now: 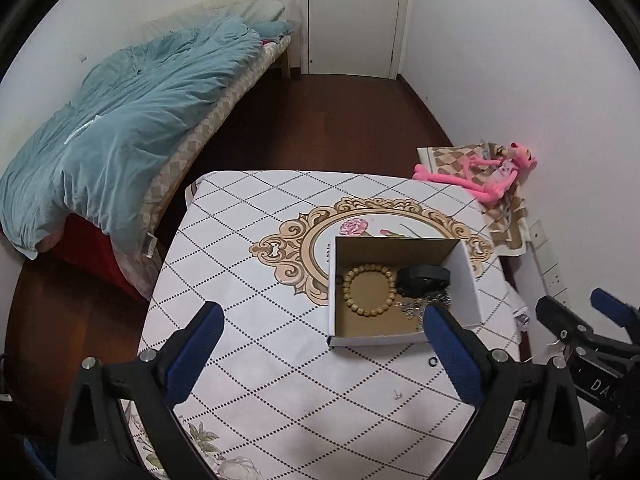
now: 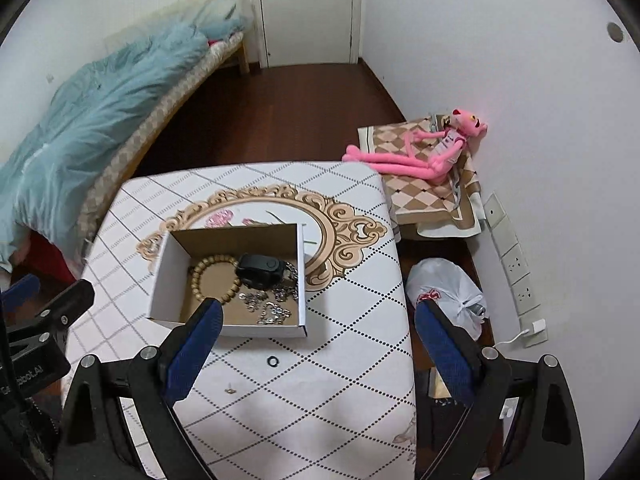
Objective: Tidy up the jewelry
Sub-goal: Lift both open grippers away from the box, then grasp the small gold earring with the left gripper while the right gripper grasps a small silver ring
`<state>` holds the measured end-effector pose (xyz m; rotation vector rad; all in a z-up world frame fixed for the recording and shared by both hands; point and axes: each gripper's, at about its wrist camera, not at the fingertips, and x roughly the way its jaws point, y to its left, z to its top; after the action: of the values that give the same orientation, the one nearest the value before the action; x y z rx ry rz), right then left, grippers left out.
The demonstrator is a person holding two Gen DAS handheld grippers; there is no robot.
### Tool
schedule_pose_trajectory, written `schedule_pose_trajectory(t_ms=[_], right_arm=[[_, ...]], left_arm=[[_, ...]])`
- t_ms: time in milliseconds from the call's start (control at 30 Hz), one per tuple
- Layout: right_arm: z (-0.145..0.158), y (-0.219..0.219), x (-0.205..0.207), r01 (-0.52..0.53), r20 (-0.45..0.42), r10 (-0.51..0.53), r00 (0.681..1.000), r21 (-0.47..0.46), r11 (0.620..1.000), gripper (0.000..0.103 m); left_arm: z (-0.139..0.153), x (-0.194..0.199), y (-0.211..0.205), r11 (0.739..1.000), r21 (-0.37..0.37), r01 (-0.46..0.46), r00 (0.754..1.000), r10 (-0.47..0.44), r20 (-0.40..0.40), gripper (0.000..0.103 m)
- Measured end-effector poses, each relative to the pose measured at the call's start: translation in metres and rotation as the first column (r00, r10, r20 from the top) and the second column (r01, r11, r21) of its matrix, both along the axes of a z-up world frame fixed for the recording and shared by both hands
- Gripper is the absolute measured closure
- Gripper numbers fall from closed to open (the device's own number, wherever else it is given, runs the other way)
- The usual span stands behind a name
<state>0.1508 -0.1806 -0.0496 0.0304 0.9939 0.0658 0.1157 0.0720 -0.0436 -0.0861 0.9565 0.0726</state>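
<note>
A white cardboard box stands on the patterned table. It holds a wooden bead bracelet, a black wristband and silver chain jewelry. A small black ring and a tiny earring lie on the cloth in front of the box. My left gripper is open and empty, above the table near the box's front. My right gripper is open and empty, above the ring at the table's right edge.
The table has a white diamond-pattern cloth. A bed with a blue duvet lies to the left. A pink plush toy rests on a checked cushion at the right wall. A white plastic bag sits on the floor.
</note>
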Motion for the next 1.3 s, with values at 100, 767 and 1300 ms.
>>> schedule_pose_trajectory(t_ms=[100, 767, 1300], right_arm=[[-0.012, 0.000, -0.006, -0.008, -0.040, 0.009, 0.999, 0.025, 1.000, 0.005], [-0.181, 0.041, -0.002, -0.083, -0.181, 0.090, 0.979, 0.045, 0.996, 0.058], [-0.167, 0.023, -0.015, -0.066, -0.110, 0.070, 0.991, 0.037, 0.997, 0.091]], left_arm=[[-0.008, -0.007, 0.001, 1.000, 0.003, -0.020, 1.000, 0.020, -0.014, 0.001], [-0.175, -0.006, 0.007, 0.995, 0.083, -0.048, 0.935, 0.074, -0.347, 0.001], [-0.166, -0.015, -0.010, 1.000, 0.020, -0.012, 0.952, 0.018, -0.304, 0.002]])
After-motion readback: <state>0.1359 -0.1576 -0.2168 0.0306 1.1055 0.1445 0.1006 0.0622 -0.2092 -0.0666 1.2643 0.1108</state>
